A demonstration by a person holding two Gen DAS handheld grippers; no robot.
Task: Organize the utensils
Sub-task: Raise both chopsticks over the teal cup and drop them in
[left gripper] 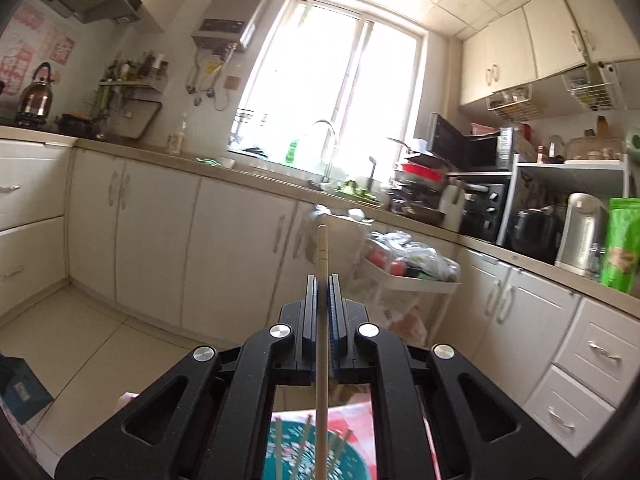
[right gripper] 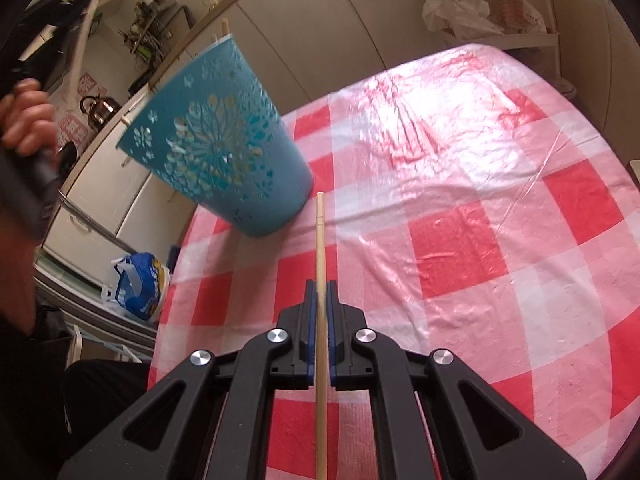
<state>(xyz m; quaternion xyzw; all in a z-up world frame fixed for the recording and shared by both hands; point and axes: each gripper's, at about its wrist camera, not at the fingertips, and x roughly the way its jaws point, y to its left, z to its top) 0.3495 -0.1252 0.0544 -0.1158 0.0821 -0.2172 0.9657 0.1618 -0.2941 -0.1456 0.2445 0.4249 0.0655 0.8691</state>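
Note:
My left gripper (left gripper: pixel 322 280) is shut on a wooden chopstick (left gripper: pixel 322 252) that points out toward the kitchen. Below it, between the gripper arms, the teal utensil holder (left gripper: pixel 348 460) shows its open top with several chopsticks inside. My right gripper (right gripper: pixel 320 286) is shut on another wooden chopstick (right gripper: pixel 320 236), held above the red-and-white checked tablecloth (right gripper: pixel 460 220). Its tip is just right of the base of the teal perforated holder (right gripper: pixel 224 140), which stands on the table's far left. A chopstick tip (right gripper: pixel 225 26) sticks out of the holder's rim.
The hand holding the other gripper (right gripper: pixel 24 120) is at the left edge of the right wrist view. A blue and white bag (right gripper: pixel 138 284) lies below the table edge. Kitchen cabinets, a sink (left gripper: pixel 324 148) and a white cart with bags (left gripper: pixel 408 264) lie beyond.

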